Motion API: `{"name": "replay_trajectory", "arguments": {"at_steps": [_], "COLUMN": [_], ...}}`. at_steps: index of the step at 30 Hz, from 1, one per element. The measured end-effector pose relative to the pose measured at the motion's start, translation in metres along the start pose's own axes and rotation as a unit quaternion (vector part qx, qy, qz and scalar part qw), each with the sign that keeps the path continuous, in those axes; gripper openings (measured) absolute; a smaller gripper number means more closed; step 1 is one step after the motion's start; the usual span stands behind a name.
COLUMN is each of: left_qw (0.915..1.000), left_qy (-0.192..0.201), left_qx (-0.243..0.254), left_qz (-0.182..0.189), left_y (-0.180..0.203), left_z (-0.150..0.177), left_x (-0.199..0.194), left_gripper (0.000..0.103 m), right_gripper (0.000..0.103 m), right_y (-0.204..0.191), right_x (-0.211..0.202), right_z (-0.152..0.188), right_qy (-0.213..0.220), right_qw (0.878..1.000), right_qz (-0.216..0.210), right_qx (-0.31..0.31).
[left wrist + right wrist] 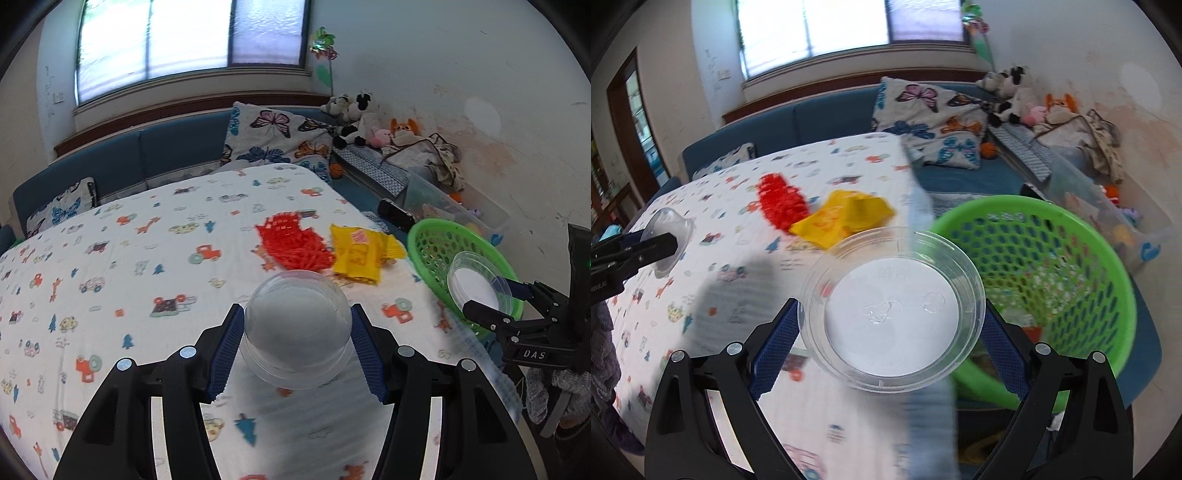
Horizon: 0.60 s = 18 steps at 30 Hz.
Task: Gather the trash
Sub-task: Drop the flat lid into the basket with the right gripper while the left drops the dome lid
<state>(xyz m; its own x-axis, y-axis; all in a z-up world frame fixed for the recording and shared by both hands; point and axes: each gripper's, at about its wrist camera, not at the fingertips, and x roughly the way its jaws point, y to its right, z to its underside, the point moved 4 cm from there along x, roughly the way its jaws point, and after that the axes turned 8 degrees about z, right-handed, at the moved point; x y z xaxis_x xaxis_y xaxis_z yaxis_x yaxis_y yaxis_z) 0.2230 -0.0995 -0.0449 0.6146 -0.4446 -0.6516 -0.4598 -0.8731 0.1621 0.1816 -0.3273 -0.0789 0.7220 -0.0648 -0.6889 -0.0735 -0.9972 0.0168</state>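
Left claw (pixel 297 332): clamped on a clear dome lid (pixel 297 325), blue pads pressed to its two sides; lid held above the bench, dome toward the camera.
Right claw (pixel 890 321): clamped on a clear flat container (pixel 892 314), pads at its left and right rim; white inner face turned to the camera, a few water drops on it.
Flat container, place: held at the near-left rim of the green basket (pixel 1052 266), partly over the bench edge; in the left wrist view it overlaps the basket's near rim.
Bench (pixel 129 258): covered with a white cloth printed with cars, trees and giraffes; the basket stands at its right edge.
Green basket: round, mesh-walled, mouth tilted toward the claws; some scraps show through the mesh at the bottom, too blurred to name.
Yellow wrapper (pixel 360 254): crumpled, lying on the bench just left of the basket.
Red mesh piece (pixel 291 240): on the bench, touching the wrapper's left side, farther from the basket.
Clear storage bin (pixel 454 206): beyond the basket, by the wall, toys inside.
Butterfly pillow (pixel 280 136): beyond the bench, far left of the basket, leaning on the blue sofa (pixel 147 155).
Plush toys (pixel 358 118): behind the basket, in the corner.
Window (pixel 192 40): farthest, above the sofa.
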Motion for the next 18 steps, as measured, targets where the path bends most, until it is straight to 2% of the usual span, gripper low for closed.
{"name": "replay_trajectory", "arguments": {"at_steps": [9, 18], "left_qw": [0.9992, 0.9980], "left_qy": [-0.009, -0.017], "left_qx": [0.030, 0.049], "left_qz": [0.025, 0.035], "left_y": [0.050, 0.079], "left_z": [-0.013, -0.025], "left_x": [0.019, 0.038], "left_gripper": [0.056, 0.057], "right_gripper": [0.093, 0.094], "right_y": [0.068, 0.117], "right_x": [0.002, 0.014], "right_z": [0.008, 0.015], "right_qy": [-0.009, -0.027], "right_qw": [0.998, 0.994], "right_qz": [0.030, 0.047], "right_qx": [0.053, 0.091]}}
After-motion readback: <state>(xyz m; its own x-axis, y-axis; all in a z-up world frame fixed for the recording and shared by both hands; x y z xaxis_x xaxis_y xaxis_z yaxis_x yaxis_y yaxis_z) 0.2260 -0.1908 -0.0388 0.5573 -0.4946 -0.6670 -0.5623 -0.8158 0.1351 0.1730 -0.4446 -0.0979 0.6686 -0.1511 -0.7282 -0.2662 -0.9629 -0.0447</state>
